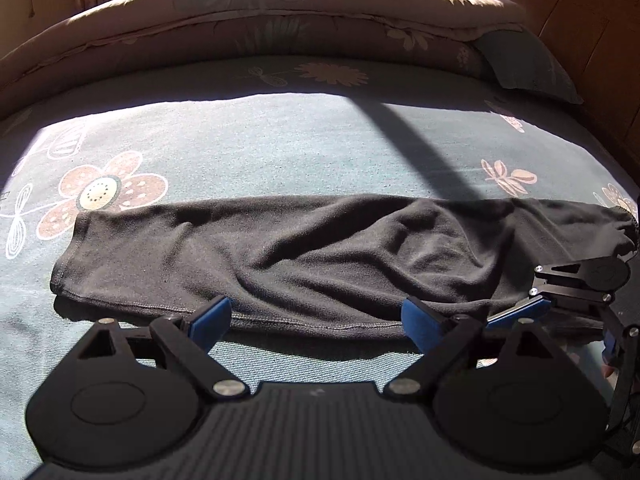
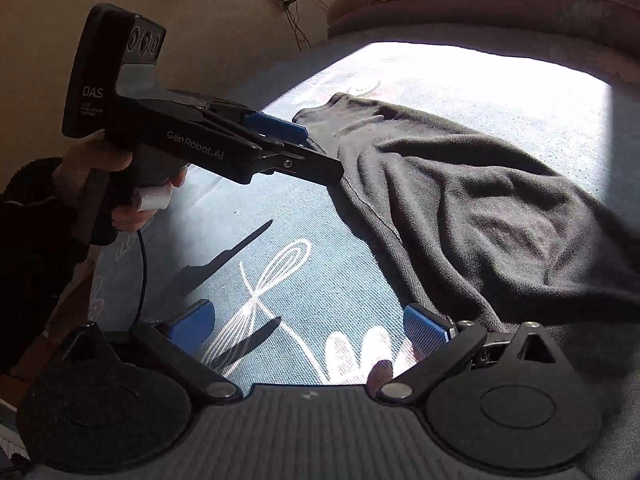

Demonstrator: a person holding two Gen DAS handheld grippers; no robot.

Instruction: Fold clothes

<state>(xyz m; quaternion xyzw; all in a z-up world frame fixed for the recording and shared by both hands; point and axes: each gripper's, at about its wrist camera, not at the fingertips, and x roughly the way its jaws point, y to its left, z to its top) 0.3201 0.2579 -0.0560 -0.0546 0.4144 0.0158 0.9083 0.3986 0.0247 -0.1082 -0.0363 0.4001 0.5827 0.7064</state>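
Observation:
A black fleece garment (image 1: 304,252) lies stretched left to right across the bed, rumpled in the middle, with a gathered end at the far right. My left gripper (image 1: 316,322) is open, and its blue pads (image 1: 212,320) straddle the garment's near hem. The right gripper (image 1: 560,328) shows at the right edge, by the garment's near right corner. In the right wrist view the garment (image 2: 472,208) fills the right side. My right gripper (image 2: 308,326) is open over bare sheet, its right finger beside the cloth edge. A hand holds the left gripper (image 2: 320,148) against the hem.
The bed has a blue-green sheet (image 1: 280,140) printed with flowers, half in bright sunlight. A rolled floral quilt (image 1: 260,12) and a pillow (image 1: 524,64) lie along the far side. A wooden headboard (image 1: 580,20) stands at the right. Cables hang on the wall (image 2: 288,0).

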